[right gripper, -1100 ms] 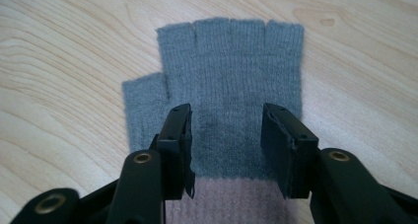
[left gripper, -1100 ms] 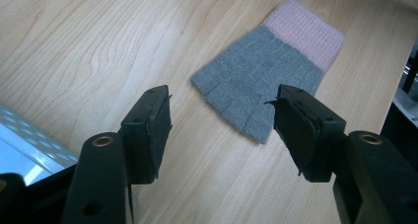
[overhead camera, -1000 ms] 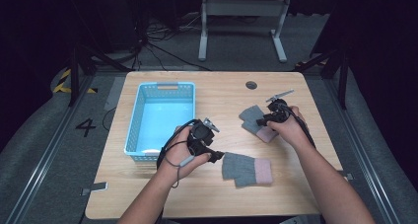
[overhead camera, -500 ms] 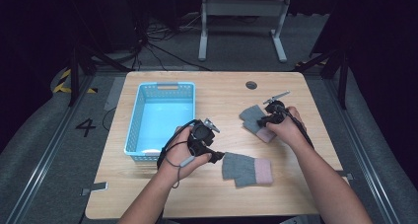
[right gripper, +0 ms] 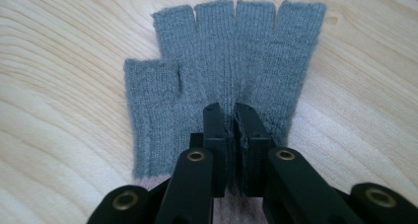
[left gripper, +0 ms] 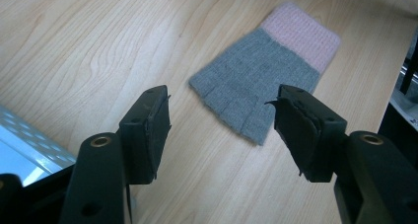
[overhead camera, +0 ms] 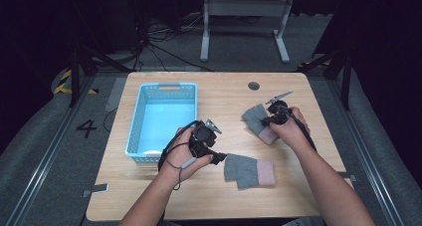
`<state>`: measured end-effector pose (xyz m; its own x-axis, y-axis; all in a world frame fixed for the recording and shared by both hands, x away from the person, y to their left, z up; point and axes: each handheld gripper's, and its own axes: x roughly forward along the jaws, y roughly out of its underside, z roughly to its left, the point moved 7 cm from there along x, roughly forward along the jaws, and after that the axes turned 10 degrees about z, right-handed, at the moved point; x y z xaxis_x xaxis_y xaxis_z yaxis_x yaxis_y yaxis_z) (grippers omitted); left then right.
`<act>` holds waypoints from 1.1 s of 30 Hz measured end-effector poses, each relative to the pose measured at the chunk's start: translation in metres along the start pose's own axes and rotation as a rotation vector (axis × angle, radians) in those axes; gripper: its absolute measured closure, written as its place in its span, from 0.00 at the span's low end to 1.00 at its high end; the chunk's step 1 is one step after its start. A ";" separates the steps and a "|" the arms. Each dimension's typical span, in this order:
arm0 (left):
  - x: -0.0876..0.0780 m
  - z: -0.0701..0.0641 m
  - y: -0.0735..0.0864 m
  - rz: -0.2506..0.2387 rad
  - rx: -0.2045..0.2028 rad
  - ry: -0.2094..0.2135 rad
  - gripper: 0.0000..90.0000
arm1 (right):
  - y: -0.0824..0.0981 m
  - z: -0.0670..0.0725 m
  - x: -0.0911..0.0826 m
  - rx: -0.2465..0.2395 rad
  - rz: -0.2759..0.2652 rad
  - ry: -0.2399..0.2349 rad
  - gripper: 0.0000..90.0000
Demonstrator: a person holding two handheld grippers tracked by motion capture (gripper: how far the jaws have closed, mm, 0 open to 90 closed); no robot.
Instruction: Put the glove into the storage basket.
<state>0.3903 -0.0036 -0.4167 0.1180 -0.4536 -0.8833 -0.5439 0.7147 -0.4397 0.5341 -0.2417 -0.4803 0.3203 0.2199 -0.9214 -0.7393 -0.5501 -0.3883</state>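
Two grey fingerless gloves with pink cuffs lie on the wooden table (overhead camera: 224, 94). My right gripper (overhead camera: 268, 120) points down onto the far glove (overhead camera: 255, 115). Its jaws have just been closing and now pinch a fold of the glove's (right gripper: 222, 51) palm between the pads, right gripper (right gripper: 231, 120) shut on the knit. The near glove (overhead camera: 249, 170) lies flat by the front edge. My left gripper (overhead camera: 218, 159) hovers just left of it, open. In the left gripper view the glove (left gripper: 256, 81) lies ahead of the left gripper (left gripper: 222, 130), with nothing between the pads.
A light blue plastic basket (overhead camera: 137, 121) stands at the table's left, close behind my left hand. A round dark cable hole (overhead camera: 254, 85) sits near the far edge. Bare wood lies between the two gloves and along the front edge.
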 end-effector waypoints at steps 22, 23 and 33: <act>-0.003 0.000 0.000 -0.009 0.002 -0.007 0.43 | 0.005 0.017 -0.058 -0.052 -0.085 -0.041 0.94; -0.003 0.000 0.000 -0.010 0.001 -0.008 0.43 | 0.006 0.018 -0.061 -0.052 -0.087 -0.045 0.94; -0.004 0.001 0.000 -0.006 -0.003 -0.004 0.43 | 0.014 0.023 -0.085 -0.091 -0.109 -0.073 0.94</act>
<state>0.3908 -0.0007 -0.4133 0.1249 -0.4561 -0.8811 -0.5453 0.7103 -0.4450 0.4828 -0.2491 -0.4077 0.3493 0.3382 -0.8739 -0.6449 -0.5898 -0.4860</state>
